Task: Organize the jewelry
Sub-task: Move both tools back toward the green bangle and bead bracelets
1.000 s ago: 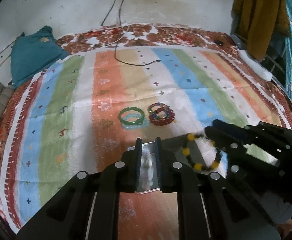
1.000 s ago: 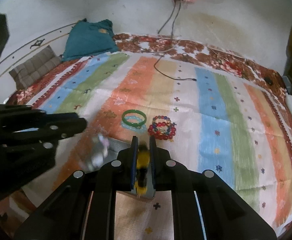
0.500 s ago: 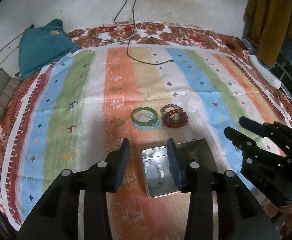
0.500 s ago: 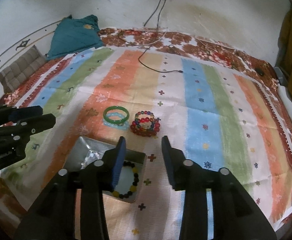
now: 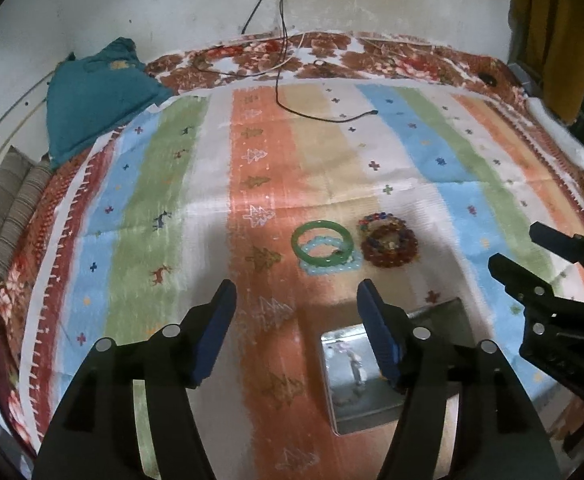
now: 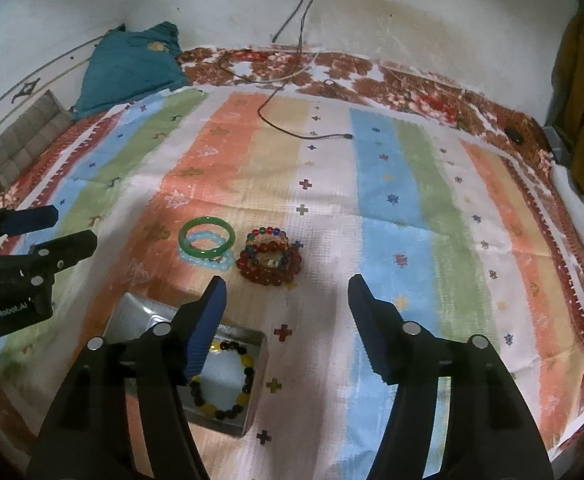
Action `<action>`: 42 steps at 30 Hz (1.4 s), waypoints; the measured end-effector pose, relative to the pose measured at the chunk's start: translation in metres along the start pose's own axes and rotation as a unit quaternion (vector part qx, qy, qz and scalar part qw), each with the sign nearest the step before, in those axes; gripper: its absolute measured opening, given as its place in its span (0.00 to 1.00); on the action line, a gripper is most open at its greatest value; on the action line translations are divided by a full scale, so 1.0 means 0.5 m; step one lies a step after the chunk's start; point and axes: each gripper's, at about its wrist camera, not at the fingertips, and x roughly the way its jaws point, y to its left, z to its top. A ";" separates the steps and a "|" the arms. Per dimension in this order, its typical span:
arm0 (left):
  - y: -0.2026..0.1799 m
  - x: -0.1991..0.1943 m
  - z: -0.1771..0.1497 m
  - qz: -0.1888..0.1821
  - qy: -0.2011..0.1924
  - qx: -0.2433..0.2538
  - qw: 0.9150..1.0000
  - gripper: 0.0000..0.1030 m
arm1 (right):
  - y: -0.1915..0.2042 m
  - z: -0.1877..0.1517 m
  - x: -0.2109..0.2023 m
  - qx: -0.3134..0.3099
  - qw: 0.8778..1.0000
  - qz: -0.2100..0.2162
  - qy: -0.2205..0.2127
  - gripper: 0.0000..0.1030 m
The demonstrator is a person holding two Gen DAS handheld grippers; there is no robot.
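Green bangle and red bead stack lie just beyond both fingertips. Left gripper and right gripper opening, empty. Keep wide, straddle one rim, clear metal tin.

The right gripper hangs over the striped cloth, jaws opening with nothing between them. Under its left finger sits a metal tin holding a yellow-and-black bead bracelet. Just ahead lie a green bangle and stacked red bead bracelets. The left gripper shows far left.
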 end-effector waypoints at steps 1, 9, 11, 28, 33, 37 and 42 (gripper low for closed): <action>0.002 0.005 0.003 0.001 0.002 0.001 1.000 0.62 | 0.000 0.003 0.004 -0.001 1.000 -0.002 0.001 0.66; 0.027 0.046 0.032 -0.012 0.018 -0.020 1.000 0.73 | -0.024 0.029 0.046 0.014 1.000 0.004 0.022 0.73; 0.030 0.054 0.038 -0.007 0.020 -0.019 1.000 0.74 | -0.030 0.033 0.058 0.020 0.999 0.007 0.027 0.74; 0.034 0.136 0.071 0.005 0.048 -0.006 0.999 0.76 | -0.019 0.063 0.134 -0.006 0.999 -0.002 0.047 0.75; 0.028 0.144 0.080 0.024 0.037 0.000 0.999 0.76 | -0.018 0.073 0.147 -0.005 0.999 -0.007 0.044 0.75; 0.028 0.168 0.085 0.024 0.050 0.005 0.998 0.76 | -0.021 0.075 0.169 -0.004 0.999 -0.009 0.053 0.75; 0.034 0.200 0.085 0.030 0.066 0.010 0.997 0.76 | -0.023 0.080 0.191 -0.001 0.998 -0.011 0.060 0.75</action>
